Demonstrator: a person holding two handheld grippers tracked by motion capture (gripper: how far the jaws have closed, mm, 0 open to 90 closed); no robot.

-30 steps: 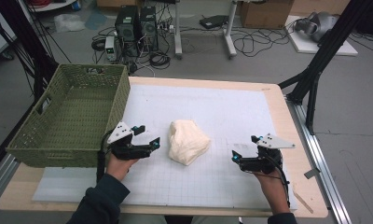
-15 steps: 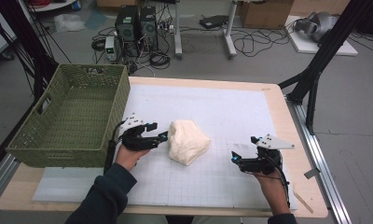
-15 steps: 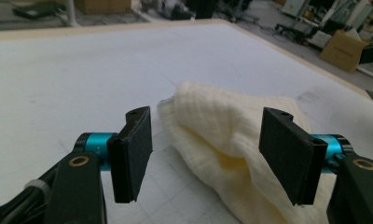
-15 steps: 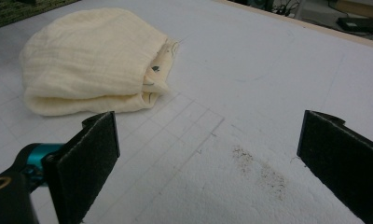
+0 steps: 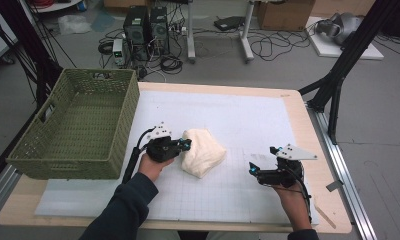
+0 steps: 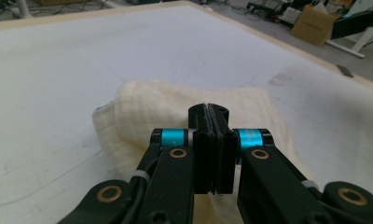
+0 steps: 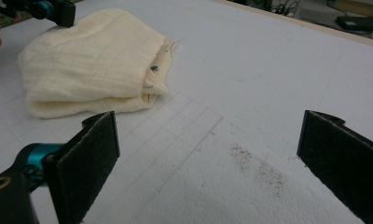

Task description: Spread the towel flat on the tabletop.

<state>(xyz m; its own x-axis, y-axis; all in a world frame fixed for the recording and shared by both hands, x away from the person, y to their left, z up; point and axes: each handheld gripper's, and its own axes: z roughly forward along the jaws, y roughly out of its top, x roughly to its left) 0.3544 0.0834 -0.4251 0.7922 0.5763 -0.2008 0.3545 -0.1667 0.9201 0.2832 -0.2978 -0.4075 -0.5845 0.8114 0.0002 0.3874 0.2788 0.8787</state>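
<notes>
Left hand-held gripper (image 5: pixel 184 145) jaws just closed at cream cloth (image 5: pixel 204 151) edge, right hand-held gripper (image 5: pixel 254 169) open

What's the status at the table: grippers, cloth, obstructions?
Left gripper jaws just closed, pads together at folded cream cloth edge. Right gripper open, apart from cloth. Green basket beside; nothing blocking.

I'm working in a lab or workshop: my wooden table (image 5: pixel 308 107) with its white gridded mat (image 5: pixel 248 120) stands on a grey floor strewn with cables (image 5: pixel 268 47), computer towers (image 5: pixel 148 25), cardboard boxes (image 5: pixel 283 12) and black rig struts (image 5: pixel 345 55).
</notes>
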